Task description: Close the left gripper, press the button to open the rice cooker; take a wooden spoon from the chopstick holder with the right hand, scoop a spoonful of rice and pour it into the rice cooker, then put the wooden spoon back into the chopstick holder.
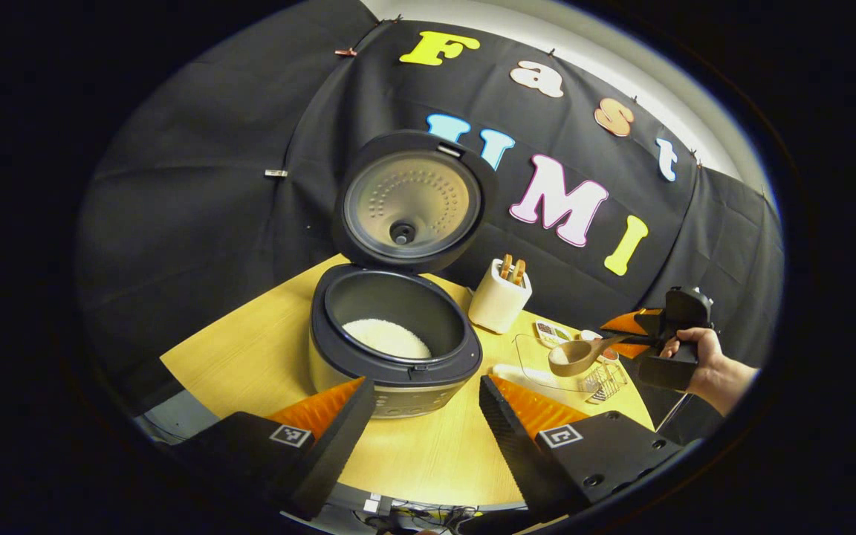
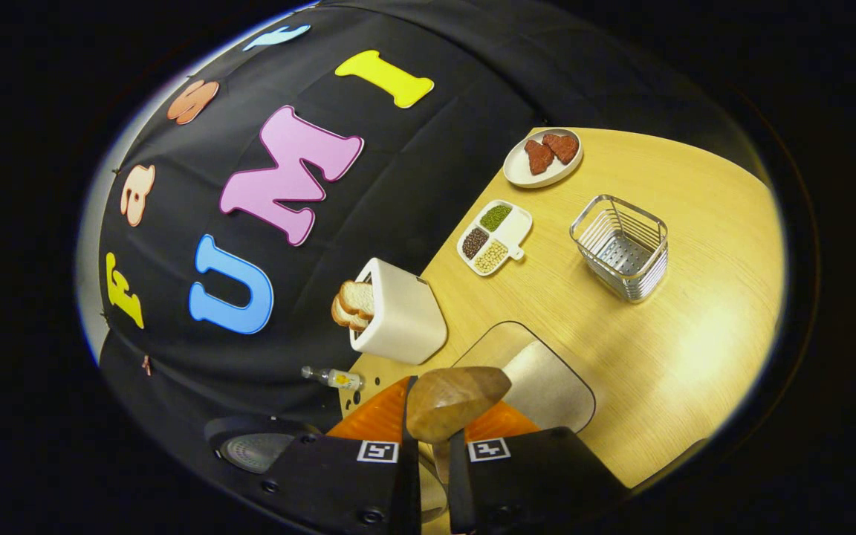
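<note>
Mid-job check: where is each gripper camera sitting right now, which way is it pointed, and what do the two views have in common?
Left gripper view: rides the left gripper, fingers spread, facing the open rice cooker with rice inside; farther off, a hand holds the right gripper with the wooden spoon.
Right gripper view: rides the right gripper, tilted, looking along the table past the spoon clamped between its fingers toward a wire basket.
Shared: spoon, white chopstick holder, table, basket.

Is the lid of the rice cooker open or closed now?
Open. The lid stands upright behind the rice cooker, its inner side faces forward, and white rice shows in the pot.
</note>
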A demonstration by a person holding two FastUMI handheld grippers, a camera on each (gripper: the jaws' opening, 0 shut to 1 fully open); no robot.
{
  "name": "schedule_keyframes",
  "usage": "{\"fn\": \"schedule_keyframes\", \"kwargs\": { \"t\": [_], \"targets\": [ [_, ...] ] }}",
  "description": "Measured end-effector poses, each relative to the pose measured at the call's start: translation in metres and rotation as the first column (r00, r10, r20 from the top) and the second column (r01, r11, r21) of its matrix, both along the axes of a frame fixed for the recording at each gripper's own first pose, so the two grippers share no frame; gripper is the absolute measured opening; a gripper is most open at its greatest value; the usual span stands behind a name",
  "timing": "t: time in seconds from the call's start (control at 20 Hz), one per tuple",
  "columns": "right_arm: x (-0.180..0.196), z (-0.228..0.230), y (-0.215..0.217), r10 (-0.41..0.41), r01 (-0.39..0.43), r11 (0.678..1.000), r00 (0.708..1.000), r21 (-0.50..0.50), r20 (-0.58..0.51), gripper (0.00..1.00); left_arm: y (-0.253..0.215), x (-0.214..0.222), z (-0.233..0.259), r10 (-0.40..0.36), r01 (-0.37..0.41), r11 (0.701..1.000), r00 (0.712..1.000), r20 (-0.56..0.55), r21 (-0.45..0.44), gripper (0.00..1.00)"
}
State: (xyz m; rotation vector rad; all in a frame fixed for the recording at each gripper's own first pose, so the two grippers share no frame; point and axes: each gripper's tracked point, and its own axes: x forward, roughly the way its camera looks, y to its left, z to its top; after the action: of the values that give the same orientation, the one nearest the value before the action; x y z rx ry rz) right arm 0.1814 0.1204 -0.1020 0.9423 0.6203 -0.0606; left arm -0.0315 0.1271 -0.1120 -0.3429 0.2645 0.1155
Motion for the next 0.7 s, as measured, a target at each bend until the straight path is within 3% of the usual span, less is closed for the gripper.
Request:
{"fn": "schedule_keyframes", "kwargs": {
  "t": [0.4,0.5,0.7],
  "targets": [
    [0.016,0.068,0.079,0.142,-0.15,0.982,0.987,0.116,0.07,0.19,0.009,0.001,0.003,0.041,-0.04,0.999,0.999,0.033,-0.026,0.95],
    [0.017,0.078,0.108,0.19,-0.2,0.973,0.978,0.117,0.09,0.19,0.014,-0.001,0.006,0.054,-0.053,0.998,0.998,0.043,-0.034,0.92],
    [0.011,0.077,0.171,0.304,-0.314,0.947,0.944,0.067,0.127,0.19,0.031,-0.005,0.006,0.094,-0.092,0.994,0.994,0.046,-0.053,0.95]
  ]
}}
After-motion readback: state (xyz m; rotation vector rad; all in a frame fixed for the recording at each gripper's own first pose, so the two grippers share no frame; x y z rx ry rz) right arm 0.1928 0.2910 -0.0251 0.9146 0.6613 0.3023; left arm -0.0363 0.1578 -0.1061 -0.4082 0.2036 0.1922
